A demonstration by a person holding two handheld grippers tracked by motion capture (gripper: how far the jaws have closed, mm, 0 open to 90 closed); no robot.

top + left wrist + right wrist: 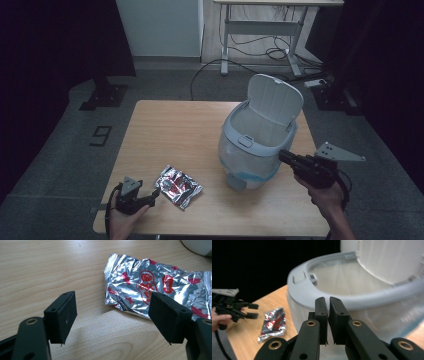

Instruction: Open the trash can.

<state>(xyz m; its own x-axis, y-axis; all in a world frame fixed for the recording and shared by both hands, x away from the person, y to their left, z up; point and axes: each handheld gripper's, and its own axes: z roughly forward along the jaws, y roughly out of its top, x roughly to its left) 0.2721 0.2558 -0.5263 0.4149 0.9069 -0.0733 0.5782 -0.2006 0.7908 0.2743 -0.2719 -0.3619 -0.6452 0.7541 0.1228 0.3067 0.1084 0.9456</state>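
Note:
A crumpled silver foil wrapper (178,186) with red print lies flat on the wooden table (175,125) near its front edge. My left gripper (154,194) is open just left of it; in the left gripper view its jaws stand wide apart with the wrapper (155,287) lying ahead between them and nothing held. A white bin (257,142) with its lid (275,98) flipped up stands at the table's right. My right gripper (282,155) is shut and empty, right at the bin's rim (352,301). In the right gripper view I also see the wrapper (273,323) and the other hand's gripper (249,310).
The bin (342,277) looks empty inside and has a clear liner. A white desk frame (260,35) with floor cables (260,50) stands beyond the table. Bare tabletop stretches across the far left half.

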